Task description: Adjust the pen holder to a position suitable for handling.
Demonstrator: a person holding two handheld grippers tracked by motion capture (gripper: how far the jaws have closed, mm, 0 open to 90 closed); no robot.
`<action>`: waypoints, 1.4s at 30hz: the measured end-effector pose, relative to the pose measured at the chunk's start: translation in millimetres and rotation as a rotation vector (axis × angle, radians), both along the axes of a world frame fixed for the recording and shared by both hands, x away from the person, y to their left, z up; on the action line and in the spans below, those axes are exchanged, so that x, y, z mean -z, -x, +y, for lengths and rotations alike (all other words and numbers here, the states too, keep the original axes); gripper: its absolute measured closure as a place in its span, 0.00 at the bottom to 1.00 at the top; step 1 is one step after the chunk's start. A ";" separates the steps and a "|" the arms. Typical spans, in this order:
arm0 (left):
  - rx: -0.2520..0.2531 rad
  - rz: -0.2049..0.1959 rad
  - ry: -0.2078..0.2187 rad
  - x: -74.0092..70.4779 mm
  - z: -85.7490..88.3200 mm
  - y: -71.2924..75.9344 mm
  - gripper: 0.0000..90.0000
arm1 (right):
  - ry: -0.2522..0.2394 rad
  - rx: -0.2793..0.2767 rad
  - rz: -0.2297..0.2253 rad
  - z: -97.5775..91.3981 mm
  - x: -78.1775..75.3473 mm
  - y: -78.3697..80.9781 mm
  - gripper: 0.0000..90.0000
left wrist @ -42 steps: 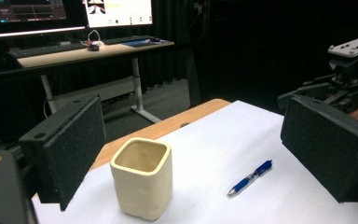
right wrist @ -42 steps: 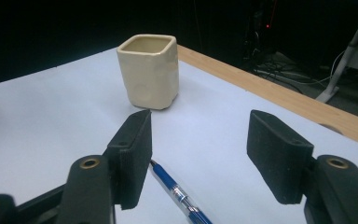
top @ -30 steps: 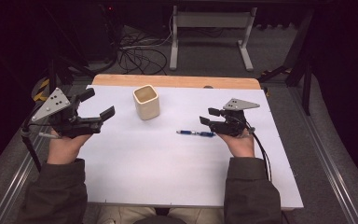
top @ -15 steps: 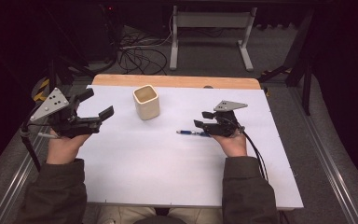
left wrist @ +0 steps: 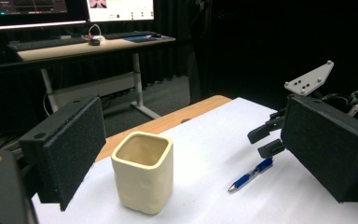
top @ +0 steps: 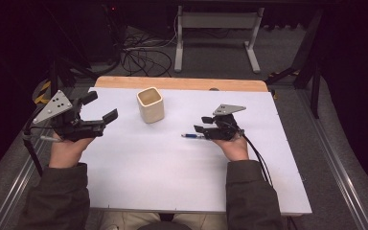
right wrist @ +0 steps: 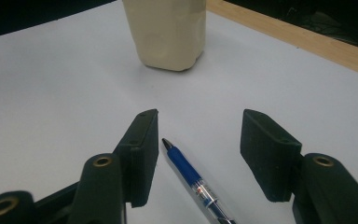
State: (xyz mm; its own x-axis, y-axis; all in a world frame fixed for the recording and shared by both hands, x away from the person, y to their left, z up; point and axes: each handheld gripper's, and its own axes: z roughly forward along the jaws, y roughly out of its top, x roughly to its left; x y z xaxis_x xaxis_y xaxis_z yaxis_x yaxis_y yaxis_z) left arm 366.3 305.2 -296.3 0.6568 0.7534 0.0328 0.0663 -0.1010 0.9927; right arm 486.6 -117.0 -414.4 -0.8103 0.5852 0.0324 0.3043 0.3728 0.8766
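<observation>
The cream square ceramic cup [top: 150,104] stands upright on the white table sheet [top: 172,172]; near it, the blue ballpoint pen [right wrist: 193,179] lies between the right gripper's [right wrist: 198,151] wide-open, empty jaws; the left gripper [top: 98,108] hovers beside the cup, open, empty

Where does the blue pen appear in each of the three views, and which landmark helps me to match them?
High view: the blue pen lies on the white table cover, centre-right, at the right gripper.
Left gripper view: lower right of centre, right of the cup.
Right gripper view: bottom centre, between the jaws.
Shared landmark: the cream square cup.
</observation>
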 end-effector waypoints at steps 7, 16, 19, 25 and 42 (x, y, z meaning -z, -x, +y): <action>0.001 0.011 -0.006 2.4 -0.6 -2.3 0.08 | 0.057 -0.023 0.016 10.9 7.5 -5.1 0.54; -0.002 0.012 0.001 3.2 0.3 -2.3 0.08 | 0.128 -0.029 0.024 20.7 16.9 -11.2 0.57; -0.002 0.012 -0.002 3.3 0.3 -2.2 0.08 | 0.147 -0.028 0.029 23.7 19.0 -13.0 0.57; -0.003 0.014 -0.002 3.8 -0.4 -1.6 0.08 | 0.189 -0.041 0.033 31.7 24.9 -16.0 0.59; 0.007 0.014 -0.006 3.5 -0.5 0.0 0.09 | 0.304 -0.089 0.062 48.2 35.1 -19.9 0.63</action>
State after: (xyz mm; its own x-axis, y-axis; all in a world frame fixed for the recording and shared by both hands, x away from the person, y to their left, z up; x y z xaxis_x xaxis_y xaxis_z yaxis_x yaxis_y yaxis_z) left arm 366.3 304.6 -299.9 0.6623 0.7487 0.0278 0.0796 -0.1072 0.9910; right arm 506.6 -68.8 -449.4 -0.8608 0.5023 -0.0820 0.3080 0.6424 0.7017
